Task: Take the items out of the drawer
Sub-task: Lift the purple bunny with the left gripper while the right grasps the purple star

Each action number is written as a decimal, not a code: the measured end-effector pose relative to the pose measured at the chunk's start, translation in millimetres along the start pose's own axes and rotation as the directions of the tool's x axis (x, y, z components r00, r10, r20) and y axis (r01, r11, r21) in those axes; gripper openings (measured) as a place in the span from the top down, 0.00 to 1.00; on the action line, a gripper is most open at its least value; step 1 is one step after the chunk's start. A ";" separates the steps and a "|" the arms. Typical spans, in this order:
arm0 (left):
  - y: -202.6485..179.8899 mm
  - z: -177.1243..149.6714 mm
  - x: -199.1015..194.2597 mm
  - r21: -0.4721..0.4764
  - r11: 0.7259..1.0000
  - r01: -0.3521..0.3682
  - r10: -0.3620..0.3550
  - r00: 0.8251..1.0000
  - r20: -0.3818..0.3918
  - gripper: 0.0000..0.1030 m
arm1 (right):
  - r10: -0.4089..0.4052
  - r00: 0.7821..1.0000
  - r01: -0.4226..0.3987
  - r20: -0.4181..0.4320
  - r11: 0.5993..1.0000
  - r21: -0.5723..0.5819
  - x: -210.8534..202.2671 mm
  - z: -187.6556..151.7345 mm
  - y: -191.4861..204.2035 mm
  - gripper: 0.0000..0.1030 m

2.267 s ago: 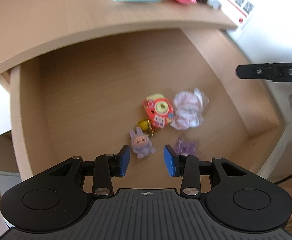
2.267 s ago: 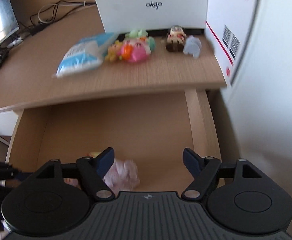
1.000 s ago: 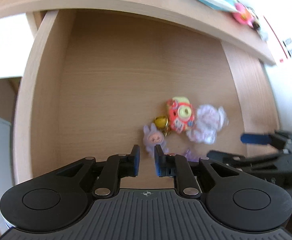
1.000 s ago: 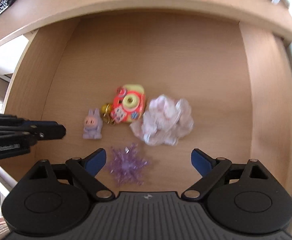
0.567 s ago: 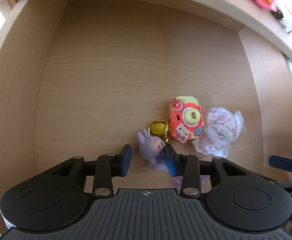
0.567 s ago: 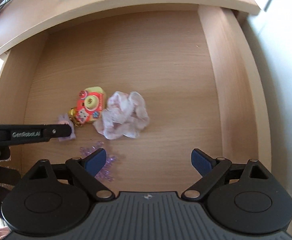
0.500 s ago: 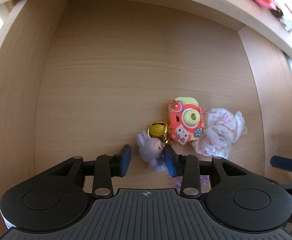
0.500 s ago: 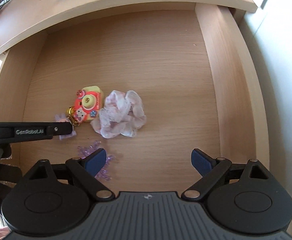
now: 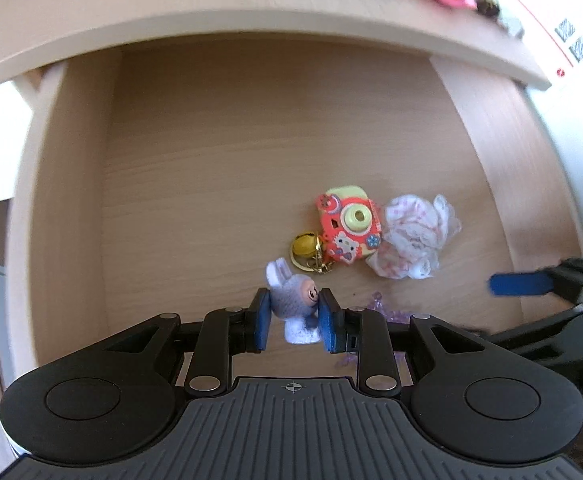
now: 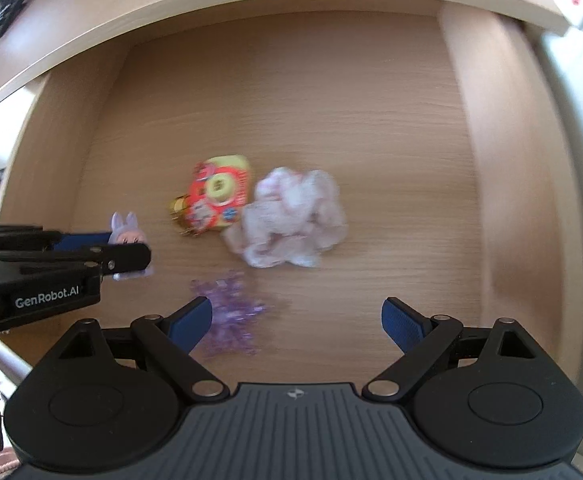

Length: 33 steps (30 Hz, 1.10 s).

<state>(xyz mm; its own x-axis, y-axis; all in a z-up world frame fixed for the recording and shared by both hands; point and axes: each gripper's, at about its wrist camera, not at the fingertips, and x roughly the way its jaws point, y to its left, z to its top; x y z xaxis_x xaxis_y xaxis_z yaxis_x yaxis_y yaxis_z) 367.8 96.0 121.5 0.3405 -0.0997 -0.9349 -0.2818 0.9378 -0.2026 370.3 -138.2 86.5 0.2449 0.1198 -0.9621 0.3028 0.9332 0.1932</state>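
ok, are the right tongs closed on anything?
No, the right tongs are spread wide over the drawer floor with nothing between them.

Both grippers: matte black plastic bodies, ribbed top plate with small crosshair mark, round side discs, silver pivot screws, blue finger pads (image 9: 262,320). Left gripper (image 10: 103,250) side arm has white "GenRobot.AI" lettering.

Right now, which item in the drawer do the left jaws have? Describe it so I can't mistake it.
Look in the open wooden drawer, near its front edge. Left of the red toy camera and gold bell is a small lilac bunny figure: the only thing with ears, clamped in the left gripper.
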 end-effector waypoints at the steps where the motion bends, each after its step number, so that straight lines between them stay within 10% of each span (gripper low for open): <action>1: 4.3 -0.1 -4.4 -0.014 1.000 0.005 -0.005 1.000 0.008 0.72 | 0.010 1.000 -0.011 -0.008 1.000 -0.014 1.4 0.5 4.8 0.10; 20: 63.8 -32.8 -59.7 -0.134 0.987 0.091 -0.081 0.993 0.084 0.72 | -0.092 0.970 0.028 -0.226 0.962 -0.271 64.3 22.5 73.0 0.11; 33: 64.2 -36.3 -65.2 -0.052 0.990 0.128 -0.124 0.990 0.069 0.72 | -0.158 0.979 0.111 -0.130 0.944 -0.311 43.9 12.0 80.9 0.31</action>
<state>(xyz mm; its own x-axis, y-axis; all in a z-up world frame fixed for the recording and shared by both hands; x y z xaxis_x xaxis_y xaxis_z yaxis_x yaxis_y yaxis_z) 295.0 150.7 158.8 0.4341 -0.1921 -0.8801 -0.2823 0.8988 -0.3354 416.6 -61.5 62.2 0.0720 0.0138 -0.9973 0.0271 0.9995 0.0158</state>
